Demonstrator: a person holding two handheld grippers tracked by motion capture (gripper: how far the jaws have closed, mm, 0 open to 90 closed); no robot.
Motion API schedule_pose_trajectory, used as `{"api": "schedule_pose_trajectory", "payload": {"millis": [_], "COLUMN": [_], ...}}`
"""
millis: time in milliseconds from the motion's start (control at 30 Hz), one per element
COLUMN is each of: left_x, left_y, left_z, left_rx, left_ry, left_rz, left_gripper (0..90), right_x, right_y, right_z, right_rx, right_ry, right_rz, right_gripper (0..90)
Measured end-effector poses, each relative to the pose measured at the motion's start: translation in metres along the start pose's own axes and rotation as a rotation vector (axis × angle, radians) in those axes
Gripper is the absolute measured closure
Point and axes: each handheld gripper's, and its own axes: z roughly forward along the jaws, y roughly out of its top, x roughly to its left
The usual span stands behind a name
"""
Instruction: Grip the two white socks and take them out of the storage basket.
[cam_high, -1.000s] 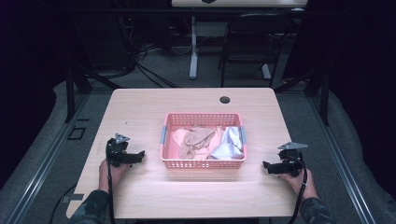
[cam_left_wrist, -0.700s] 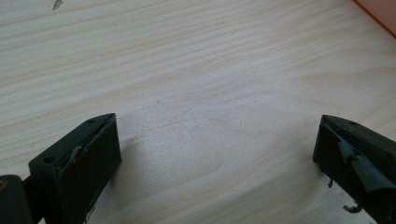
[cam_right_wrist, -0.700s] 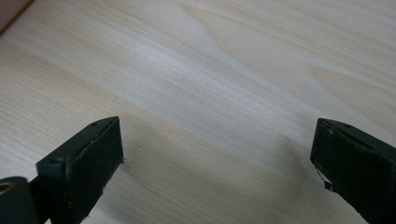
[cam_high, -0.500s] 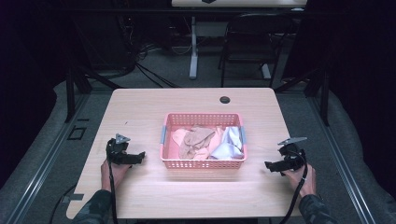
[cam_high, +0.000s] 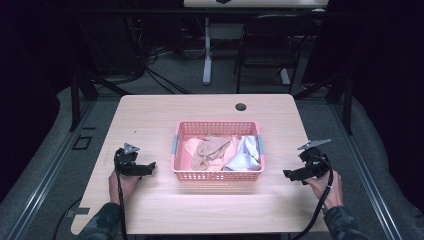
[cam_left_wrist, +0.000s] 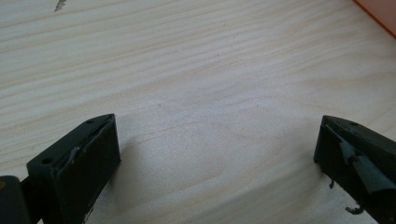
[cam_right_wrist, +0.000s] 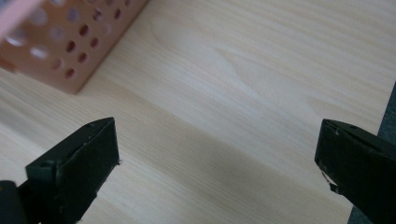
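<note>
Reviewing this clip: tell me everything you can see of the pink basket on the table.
The pink basket is a shallow rectangular tray of what looks like plastic, its walls perforated with rows of small holes, with a pale grey handle at each short end. It sits flat and upright near the middle of the wooden table, between the two grippers, touched by neither. Inside lie crumpled cloths in tan, peach and white-grey. The right gripper view shows one corner.

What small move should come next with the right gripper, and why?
Probably swing the right gripper up over the pink basket: its jaws are open with nothing between them, it sits beside the basket, and the cloths lie inside.
</note>
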Motion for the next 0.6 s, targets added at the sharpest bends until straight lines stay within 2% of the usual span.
{"api": "schedule_pose_trajectory", "payload": {"millis": [133,400,567,600], "left_x": [0.000,0.000,0.000,0.000], "left_y": [0.000,0.000,0.000,0.000], "left_z": [0.000,0.000,0.000,0.000], "left_rx": [-0.001,-0.001,-0.001,-0.001], "left_ry": [0.000,0.001,0.000,0.000], "left_rz": [0.000,-0.002,-0.003,-0.003], "left_gripper": [0.2,0.3,0.3,0.3], "right_x": [0.005,0.017,0.031,0.037], "right_y": [0.009,0.027,0.041,0.047], "right_z": [-0.013,-0.025,-0.032,-0.035], "right_rx": [-0.006,-0.008,-0.016,-0.026], "right_ry": [0.005,0.022,0.036,0.049], "right_rz": [-0.022,-0.061,-0.097,-0.113], "right_gripper": [0.0,0.0,0.0,0.0]}}
